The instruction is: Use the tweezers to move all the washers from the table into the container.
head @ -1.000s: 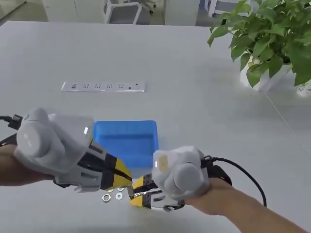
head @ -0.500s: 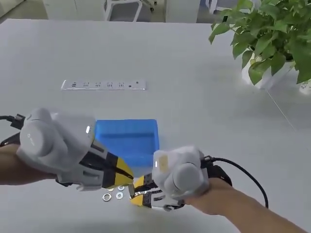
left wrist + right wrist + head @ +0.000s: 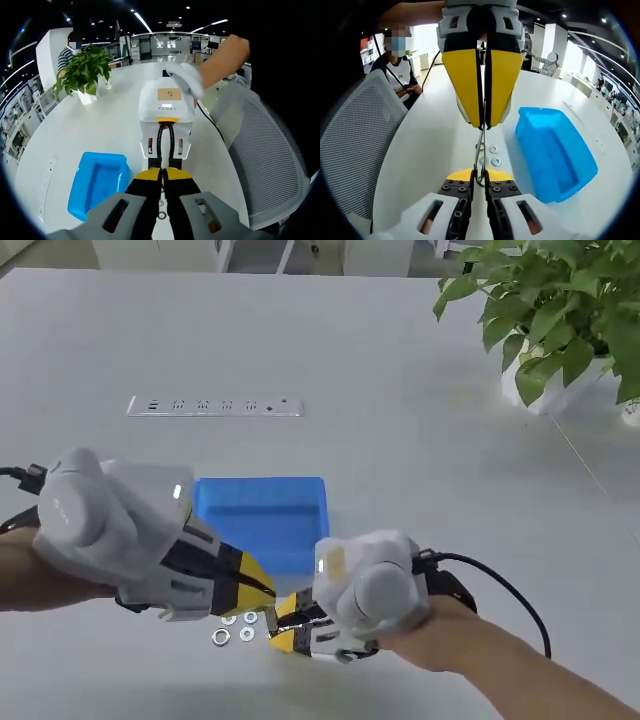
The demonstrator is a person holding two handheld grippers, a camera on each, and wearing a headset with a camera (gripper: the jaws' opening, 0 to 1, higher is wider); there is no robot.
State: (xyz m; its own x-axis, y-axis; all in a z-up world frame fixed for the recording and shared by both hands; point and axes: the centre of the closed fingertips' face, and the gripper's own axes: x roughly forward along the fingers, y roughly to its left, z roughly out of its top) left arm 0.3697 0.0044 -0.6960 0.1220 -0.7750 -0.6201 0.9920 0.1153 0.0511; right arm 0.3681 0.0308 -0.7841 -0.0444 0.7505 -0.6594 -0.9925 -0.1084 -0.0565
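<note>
Slim metal tweezers [image 3: 481, 145] are hanging just over a cluster of small silver washers [image 3: 221, 638], which are lying flat just beside the near wall of the open blue container [image 3: 300, 485].

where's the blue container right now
In the head view the blue container sits left of centre on the table, between the power strip beyond it and the washers nearer the person.

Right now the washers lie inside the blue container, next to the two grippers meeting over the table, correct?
Not inside: the right gripper view shows the washers lying on the table beside the blue container. The left gripper and right gripper do meet over the table.
</note>
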